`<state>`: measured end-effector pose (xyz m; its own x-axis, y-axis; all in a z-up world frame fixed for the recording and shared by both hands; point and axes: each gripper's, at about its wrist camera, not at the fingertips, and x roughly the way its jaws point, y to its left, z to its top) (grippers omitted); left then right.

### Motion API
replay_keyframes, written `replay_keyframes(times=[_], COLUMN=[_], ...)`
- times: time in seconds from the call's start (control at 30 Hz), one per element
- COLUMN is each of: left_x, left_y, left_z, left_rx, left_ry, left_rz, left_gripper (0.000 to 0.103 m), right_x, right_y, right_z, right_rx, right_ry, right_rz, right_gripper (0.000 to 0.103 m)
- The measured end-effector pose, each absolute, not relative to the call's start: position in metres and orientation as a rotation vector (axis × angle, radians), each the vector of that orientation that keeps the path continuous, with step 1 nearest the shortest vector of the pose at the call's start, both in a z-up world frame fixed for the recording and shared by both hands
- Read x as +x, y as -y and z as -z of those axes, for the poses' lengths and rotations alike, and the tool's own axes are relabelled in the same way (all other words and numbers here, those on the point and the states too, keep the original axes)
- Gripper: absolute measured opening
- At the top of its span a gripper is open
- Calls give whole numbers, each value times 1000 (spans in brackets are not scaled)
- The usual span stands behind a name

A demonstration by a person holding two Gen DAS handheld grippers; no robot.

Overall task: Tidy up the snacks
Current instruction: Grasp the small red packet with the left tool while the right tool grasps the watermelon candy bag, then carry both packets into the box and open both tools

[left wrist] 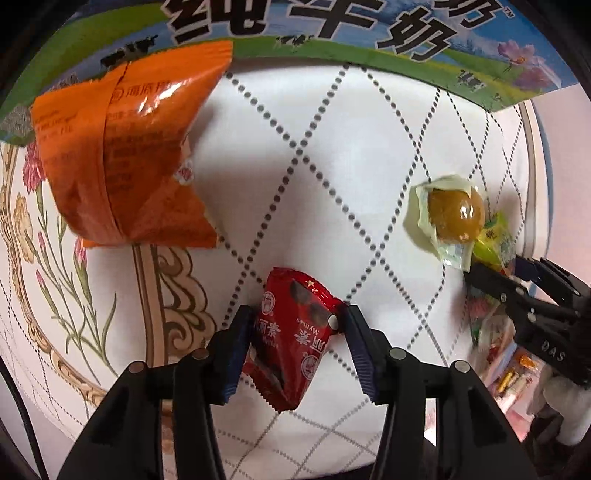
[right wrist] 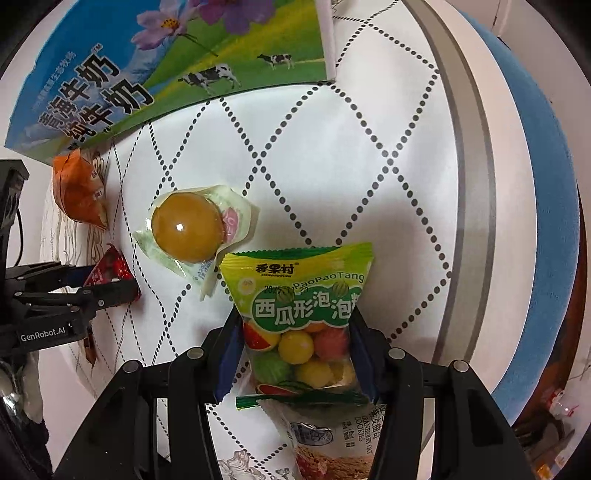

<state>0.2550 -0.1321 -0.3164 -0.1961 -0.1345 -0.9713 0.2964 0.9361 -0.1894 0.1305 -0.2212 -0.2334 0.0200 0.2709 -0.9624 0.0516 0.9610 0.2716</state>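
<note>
My left gripper is shut on a red chocolate packet, crumpled between the blue pads just above the white quilted table. It also shows in the right wrist view. My right gripper is shut on a green bubble-gum bag of coloured balls, which also shows in the left wrist view. An orange snack bag lies at the far left, also in the right wrist view. A wrapped yellow ball-shaped snack lies between the grippers, also in the right wrist view.
A milk carton box with cows and flowers stands along the far side, also in the right wrist view. A cranberry cookie packet lies under my right gripper. The round table's rim curves at the right.
</note>
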Motion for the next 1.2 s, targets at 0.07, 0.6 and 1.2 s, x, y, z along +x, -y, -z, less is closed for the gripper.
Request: replay_keyframes(times=[0.07, 0.6, 1.2], left_x=[253, 232, 291], left_y=[114, 76, 46], left_z=[304, 297, 135], left_rx=[73, 40, -254], left_ry=[-1743, -1630, -1324], left_rz=[411, 245, 328], left_gripper=[48, 42, 42], right_x=[130, 119, 154], right_y=[226, 221, 197], right_z=[231, 219, 77], right_rx=[283, 241, 410], right_ry=[-1541, -1487, -1208], right_rz=[-174, -176, -358], right_gripper=[56, 52, 52])
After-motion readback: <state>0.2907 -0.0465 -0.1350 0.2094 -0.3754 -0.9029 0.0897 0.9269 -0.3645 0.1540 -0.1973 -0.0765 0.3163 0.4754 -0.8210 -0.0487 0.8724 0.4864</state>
